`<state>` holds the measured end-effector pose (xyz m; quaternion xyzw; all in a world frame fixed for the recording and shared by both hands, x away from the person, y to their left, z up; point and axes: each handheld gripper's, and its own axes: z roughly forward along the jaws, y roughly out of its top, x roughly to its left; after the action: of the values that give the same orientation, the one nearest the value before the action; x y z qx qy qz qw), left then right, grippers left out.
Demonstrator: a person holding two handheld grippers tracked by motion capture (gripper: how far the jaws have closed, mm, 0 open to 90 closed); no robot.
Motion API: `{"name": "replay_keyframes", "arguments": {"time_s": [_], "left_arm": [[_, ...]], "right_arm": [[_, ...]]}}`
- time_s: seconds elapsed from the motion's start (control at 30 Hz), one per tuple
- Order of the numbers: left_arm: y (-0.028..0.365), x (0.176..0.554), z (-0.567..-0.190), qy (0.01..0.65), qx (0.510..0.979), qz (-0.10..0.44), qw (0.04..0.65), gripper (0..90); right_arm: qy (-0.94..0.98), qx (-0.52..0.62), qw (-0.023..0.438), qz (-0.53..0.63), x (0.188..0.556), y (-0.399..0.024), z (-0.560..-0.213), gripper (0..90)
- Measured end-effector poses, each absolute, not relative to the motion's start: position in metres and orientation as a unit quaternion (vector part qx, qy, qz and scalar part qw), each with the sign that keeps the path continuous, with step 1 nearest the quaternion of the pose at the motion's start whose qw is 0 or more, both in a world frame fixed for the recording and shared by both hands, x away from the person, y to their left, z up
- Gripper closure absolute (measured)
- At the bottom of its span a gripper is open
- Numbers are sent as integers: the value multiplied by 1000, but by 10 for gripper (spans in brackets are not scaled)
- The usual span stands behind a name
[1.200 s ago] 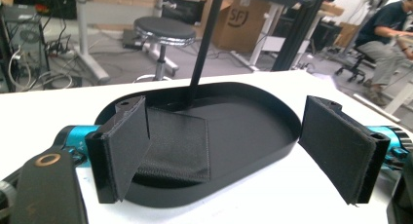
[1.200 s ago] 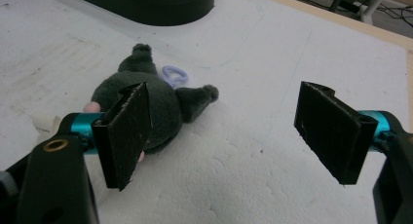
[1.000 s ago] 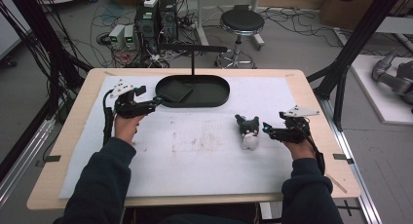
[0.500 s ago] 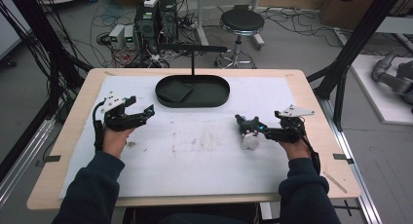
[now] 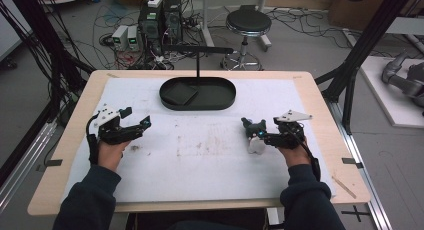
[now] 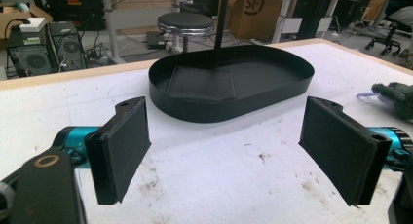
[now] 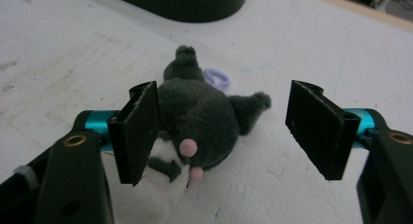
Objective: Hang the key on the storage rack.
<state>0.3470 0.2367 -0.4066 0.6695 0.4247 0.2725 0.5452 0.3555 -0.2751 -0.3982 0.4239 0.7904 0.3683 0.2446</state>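
Note:
A grey and white plush toy point(image 5: 256, 144) with pink spots lies on the white mat at the right. My right gripper point(image 5: 261, 135) is level with it and its jaws straddle the toy point(image 7: 204, 117). The jaws have just been closing. The right gripper point(image 7: 234, 131) has its left pad against the plush, while its right pad stands clear of it. At the left of the mat, my left gripper point(image 5: 142, 127) is wide open with nothing between its pads. In its own view the left gripper point(image 6: 229, 151) faces the black oval tray point(image 6: 234, 109).
The black oval tray point(image 5: 220, 102) sits at the back middle of the mat, with a black post and crossbar point(image 5: 197, 51) rising from it. A small purple ring point(image 7: 216, 78) lies just beyond the plush. A stool point(image 5: 248, 24) and cables are on the floor behind the table.
My left gripper has pulled away from the tray, leftward and toward the person. My right gripper has slid left, so its jaws now sit around the plush.

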Motion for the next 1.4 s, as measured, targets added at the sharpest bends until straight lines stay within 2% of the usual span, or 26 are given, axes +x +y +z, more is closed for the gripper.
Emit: {"name": "replay_keyframes", "arguments": {"time_s": [0.13,0.3,0.4,0.57,0.63,0.73,0.87,0.97,1.1,1.27,1.4], "left_arm": [[238,347,-410,431,668,269,544,182],[239,349,-412,434,670,266,540,187],[240,349,-413,436,669,264,541,188],[240,349,-413,437,669,262,542,196],[241,349,-413,437,668,261,543,198],[241,348,-413,439,667,261,543,199],[241,348,-413,438,667,259,544,204],[241,348,-413,438,668,260,543,210],[242,348,-412,442,666,262,541,218],[242,348,-413,441,669,261,538,230],[242,349,-414,440,670,260,538,236]], "right_arm": [[795,425,242,359,357,-267,-403,288],[810,403,251,345,356,-249,-406,211],[819,392,264,326,356,-236,-409,211],[830,389,259,304,359,-230,-414,211],[828,396,270,291,360,-232,-413,238],[831,396,280,272,359,-240,-406,351],[822,409,278,282,359,-248,-401,386],[789,441,266,336,358,-251,-398,319],[776,466,253,342,361,-242,-403,223],[804,459,250,283,369,-221,-418,211],[820,446,276,230,377,-214,-427,198]]}}
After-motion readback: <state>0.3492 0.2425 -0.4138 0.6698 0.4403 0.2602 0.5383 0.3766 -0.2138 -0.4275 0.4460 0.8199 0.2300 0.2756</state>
